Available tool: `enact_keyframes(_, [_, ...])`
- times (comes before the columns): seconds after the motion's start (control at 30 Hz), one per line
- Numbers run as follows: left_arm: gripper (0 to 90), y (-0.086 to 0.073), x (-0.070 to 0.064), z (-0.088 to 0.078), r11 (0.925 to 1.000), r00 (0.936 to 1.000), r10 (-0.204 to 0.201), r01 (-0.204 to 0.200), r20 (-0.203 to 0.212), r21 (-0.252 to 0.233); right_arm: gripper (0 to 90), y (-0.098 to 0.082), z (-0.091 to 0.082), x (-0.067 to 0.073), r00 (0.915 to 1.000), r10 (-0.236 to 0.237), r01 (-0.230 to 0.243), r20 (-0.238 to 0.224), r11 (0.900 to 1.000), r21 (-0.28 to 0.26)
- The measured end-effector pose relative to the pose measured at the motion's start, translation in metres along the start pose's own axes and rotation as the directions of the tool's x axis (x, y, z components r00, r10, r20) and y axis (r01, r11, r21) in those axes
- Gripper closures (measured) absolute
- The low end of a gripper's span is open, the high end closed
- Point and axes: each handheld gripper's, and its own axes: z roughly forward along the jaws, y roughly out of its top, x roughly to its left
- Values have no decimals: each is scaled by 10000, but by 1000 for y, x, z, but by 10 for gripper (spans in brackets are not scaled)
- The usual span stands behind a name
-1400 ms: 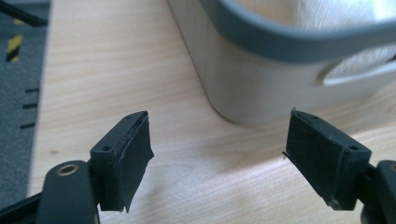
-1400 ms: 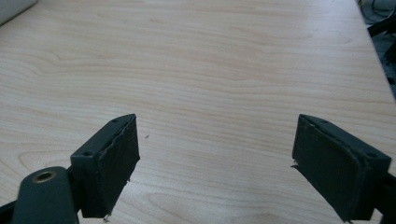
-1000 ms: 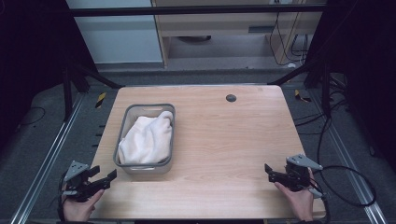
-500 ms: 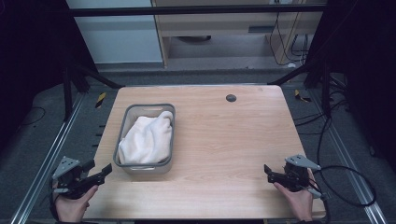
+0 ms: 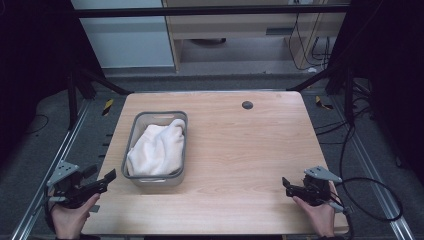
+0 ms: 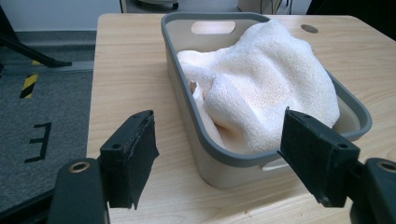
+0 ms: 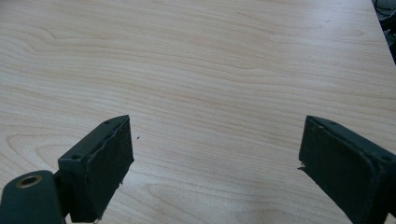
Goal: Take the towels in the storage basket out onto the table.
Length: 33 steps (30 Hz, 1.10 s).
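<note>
1. A white towel (image 5: 159,148) lies bunched in a grey basket (image 5: 142,121) on the left half of the desk (image 5: 250,150).
2. The left gripper (image 5: 102,180) hovers off the desk's near-left edge, fingers (image 6: 130,156) apart and empty, aimed at the basket.
3. The right gripper (image 5: 286,185) sits at the near-right corner, fingers (image 7: 100,165) apart over bare wood.

Workshop corner, pretty dim overall

Light wood table (image 5: 240,150) sits on dark grey carpet (image 5: 45,130) with yellow-black tape marks (image 5: 107,106), black frame bars (image 5: 210,11) overhead, a pale cabinet (image 5: 125,45) and wooden shelf unit (image 5: 235,30) behind, cables (image 5: 370,185) at right.
</note>
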Motion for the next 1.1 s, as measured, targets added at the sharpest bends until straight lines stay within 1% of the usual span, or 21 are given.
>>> enact_keyframes(0.23, [260, 14, -6, 3, 9998, 9997, 212, -211, 99, -38, 96, -1, -1, 1, 10000, 8, -8, 16, 10000, 12])
enact_keyframes(0.3, [260, 16, -7, 5, 9998, 9997, 189, -188, 158, -47, 96, -1, -1, 2, 10000, 6, -6, 13, 10000, 30])
enact_keyframes(0.33, [259, 17, -7, 6, 9998, 9997, 183, -183, 161, -12, 96, -1, 0, 1, 10000, -55, 55, 55, 10000, 27])
enact_keyframes(0.47, [258, 21, -10, 12, 9996, 9993, 267, -270, 254, 118, 94, 0, 0, 1, 10000, 67, -68, 33, 10000, 25])
enact_keyframes(0.5, [258, 23, -11, 13, 9994, 9991, 299, -304, 300, 155, 94, 0, 0, 1, 10000, 7, -7, 57, 10000, -3])
enact_keyframes(0.6, [255, 27, -14, 15, 9991, 9985, 365, -372, 404, 182, 91, 0, -1, 0, 10000, 35, -35, 38, 10000, -15])
enact_keyframes(0.87, [248, 40, -24, 22, 9980, 9958, 598, -612, 694, 180, 86, -1, -2, 1, 9999, -34, 34, 129, 10000, 14])
enact_keyframes(1.1, [242, 53, -37, 31, 9949, 9917, 930, -959, 886, 297, 82, -1, -2, 1, 9999, -20, 20, 117, 10000, 22])
